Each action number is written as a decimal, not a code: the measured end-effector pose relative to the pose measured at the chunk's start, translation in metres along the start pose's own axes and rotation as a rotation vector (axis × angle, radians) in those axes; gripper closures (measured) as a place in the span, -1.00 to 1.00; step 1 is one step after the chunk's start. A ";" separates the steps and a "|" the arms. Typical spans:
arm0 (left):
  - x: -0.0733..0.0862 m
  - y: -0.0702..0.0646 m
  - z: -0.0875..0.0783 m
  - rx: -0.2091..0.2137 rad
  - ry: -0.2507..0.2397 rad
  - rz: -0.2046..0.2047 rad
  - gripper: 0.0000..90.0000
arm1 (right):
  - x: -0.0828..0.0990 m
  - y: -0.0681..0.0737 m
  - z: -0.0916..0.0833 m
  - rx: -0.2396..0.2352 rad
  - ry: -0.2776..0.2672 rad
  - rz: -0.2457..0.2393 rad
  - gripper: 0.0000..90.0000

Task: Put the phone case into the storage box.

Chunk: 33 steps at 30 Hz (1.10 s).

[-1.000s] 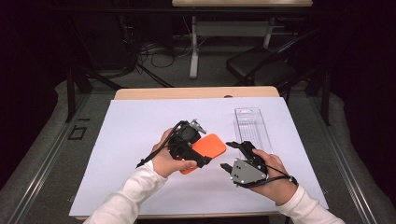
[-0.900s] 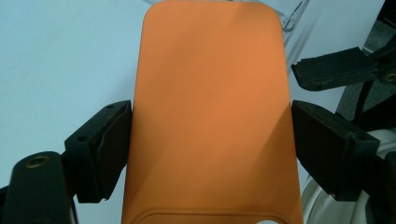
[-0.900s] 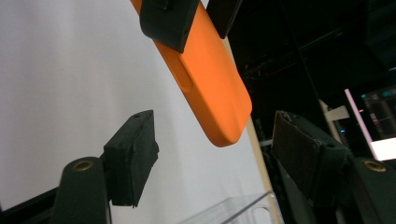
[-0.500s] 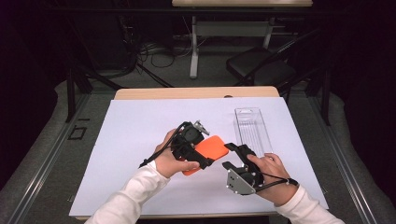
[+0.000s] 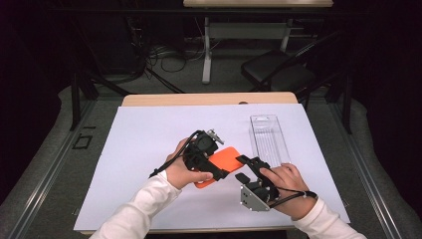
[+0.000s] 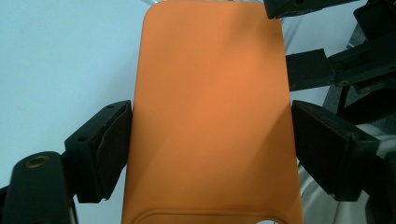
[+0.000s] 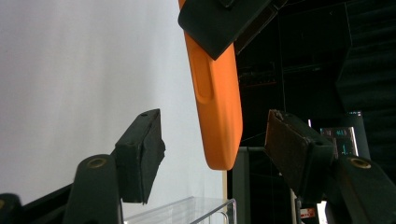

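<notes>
An orange phone case (image 5: 226, 158) is held above the white sheet, tilted, with my left gripper (image 5: 217, 157) shut across its width. In the left gripper view both pads (image 6: 106, 144) press the long edges of the case (image 6: 210, 107). My right gripper (image 5: 244, 168) sits just right of the case, pointing at its end. In the right gripper view the rounded end of the case (image 7: 218, 116) hangs between the two open jaws of my right gripper (image 7: 219, 154), touching neither pad. Those jaws have just been closing around it.
A clear plastic tray (image 5: 268, 138) lies on the white sheet (image 5: 144, 144) to the right of the grippers, and its rim (image 7: 187, 210) shows low in the right gripper view. A chair and desk legs stand beyond the table's far edge.
The right gripper has edged left toward the case's end and its jaws have narrowed. The left gripper and the case have stayed put.
</notes>
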State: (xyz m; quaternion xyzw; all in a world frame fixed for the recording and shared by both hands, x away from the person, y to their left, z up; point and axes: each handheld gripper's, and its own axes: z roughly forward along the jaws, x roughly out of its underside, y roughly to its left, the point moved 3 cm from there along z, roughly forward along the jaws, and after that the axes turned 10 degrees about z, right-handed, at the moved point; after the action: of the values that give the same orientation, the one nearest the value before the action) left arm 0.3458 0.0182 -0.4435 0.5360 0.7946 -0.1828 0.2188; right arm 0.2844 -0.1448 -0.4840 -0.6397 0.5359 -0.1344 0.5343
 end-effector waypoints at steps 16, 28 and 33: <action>-0.005 -0.008 0.007 0.019 0.006 0.022 -0.64 | 0.003 0.004 0.005 0.011 -0.006 -0.074 -0.20; -0.010 -0.017 0.010 0.043 0.001 0.040 -0.64 | 0.004 0.007 0.005 0.036 -0.005 -0.147 0.02; -0.012 -0.022 0.011 0.052 -0.003 0.051 -0.64 | 0.005 0.008 0.005 0.051 -0.013 -0.135 0.07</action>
State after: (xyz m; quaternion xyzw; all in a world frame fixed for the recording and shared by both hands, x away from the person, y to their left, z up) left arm 0.3314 -0.0050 -0.4450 0.5613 0.7753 -0.1986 0.2107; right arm 0.2854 -0.1455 -0.4949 -0.6614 0.4845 -0.1796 0.5437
